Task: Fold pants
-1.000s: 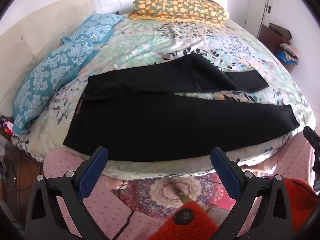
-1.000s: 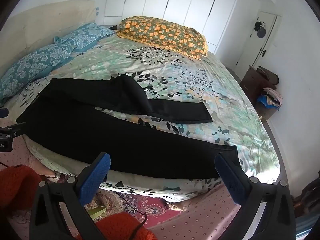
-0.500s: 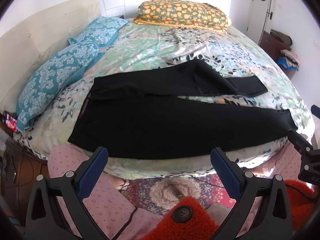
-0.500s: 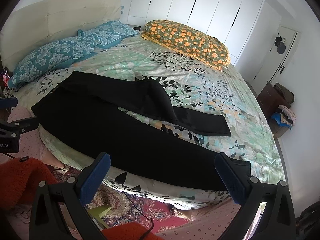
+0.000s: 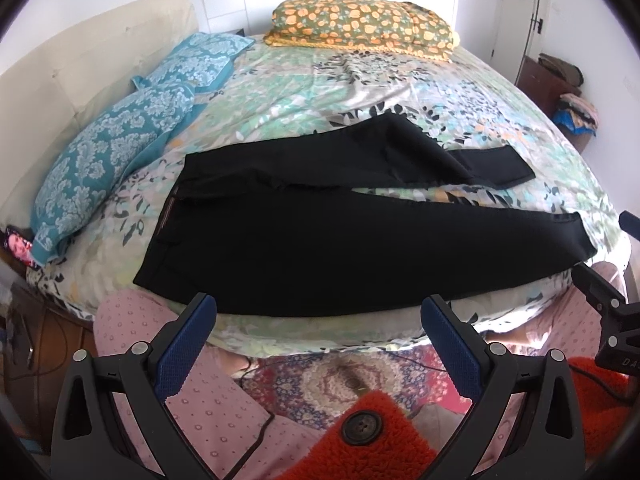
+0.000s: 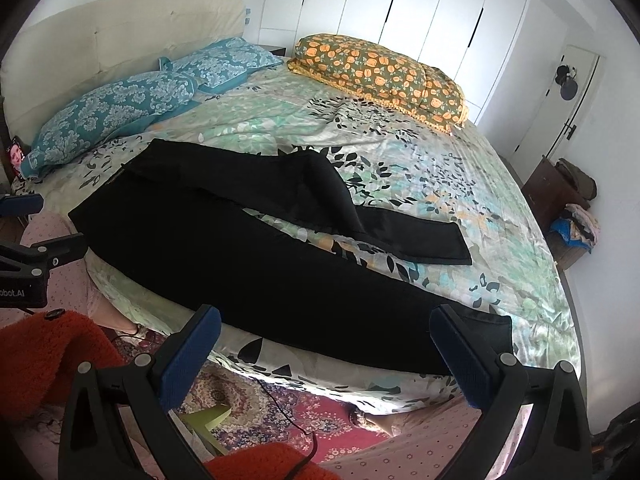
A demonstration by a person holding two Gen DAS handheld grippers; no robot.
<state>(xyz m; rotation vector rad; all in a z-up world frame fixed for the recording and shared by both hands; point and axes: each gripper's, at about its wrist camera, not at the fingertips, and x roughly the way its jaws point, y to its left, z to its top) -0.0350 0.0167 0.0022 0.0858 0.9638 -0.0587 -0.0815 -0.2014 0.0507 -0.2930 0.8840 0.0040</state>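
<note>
The near edge of the bed (image 5: pixel 360 336) drops out of sight behind both sets of blue pads, and the floor below is only partly readable: a patterned rug (image 6: pixel 320 412) shows between the arms, with an orange fleece garment (image 5: pixel 372 440) cut off at the bottom of the frame. In the left wrist view the right tool appears only as a black bracket clipped by the right edge; in the right wrist view the left tool is likewise a fragment at the left edge. A small dark chest (image 6: pixel 560 196) with clothes piled on it sits at the right edge, too small to read.

The black pants (image 5: pixel 352 236) lie flat on the floral bedspread, across the middle of the frame, waistband toward the left near the blue pillows (image 5: pixel 108 160). The lower leg runs straight to the right near the mattress edge; the upper leg bunches into a fold midway, its cuff lying flat beyond. An orange-patterned pillow (image 6: pixel 380 76) lies at the upper centre.

The left tool (image 5: pixel 318 332) and the right tool (image 6: pixel 324 340) both stand spread wide with nothing between their pads, hovering short of the bed.

Compared with a second ago, both cameras sit higher and further back, so more of the bed shows; the pants lie unchanged.
</note>
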